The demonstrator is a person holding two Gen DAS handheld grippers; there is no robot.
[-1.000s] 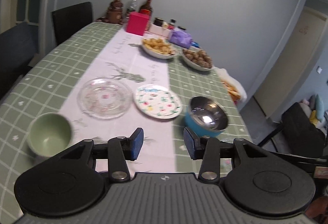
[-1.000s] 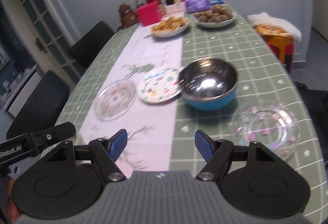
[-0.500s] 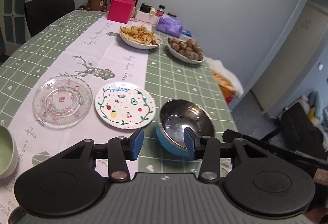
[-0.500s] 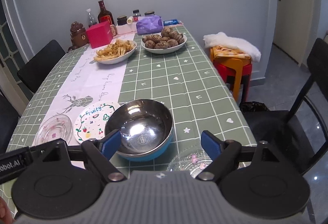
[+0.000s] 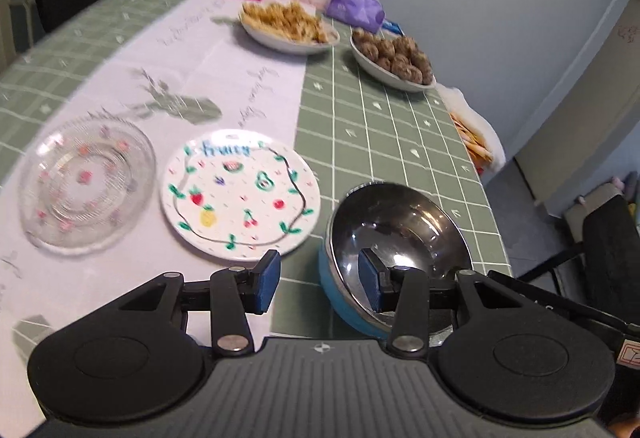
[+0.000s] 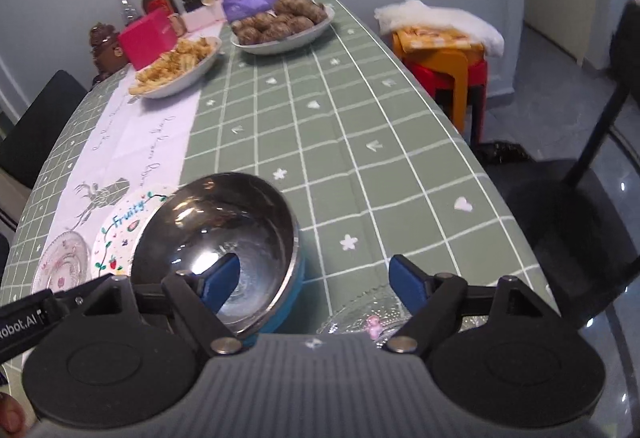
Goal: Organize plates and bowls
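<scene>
Left wrist view: left claw (image 5: 319, 280) gapes empty astride the steel bowl's (image 5: 396, 234) near rim, fruit plate (image 5: 240, 193) and glass plate (image 5: 86, 181) alongside on the bench (image 5: 380, 133). Right claw (image 6: 312, 284) spreads wide, one finger over the bowl, another glass plate (image 6: 356, 318) beneath.

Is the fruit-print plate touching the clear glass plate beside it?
Apart. The left wrist view shows a strip of white runner between the fruit-print plate and the clear glass plate.
</scene>
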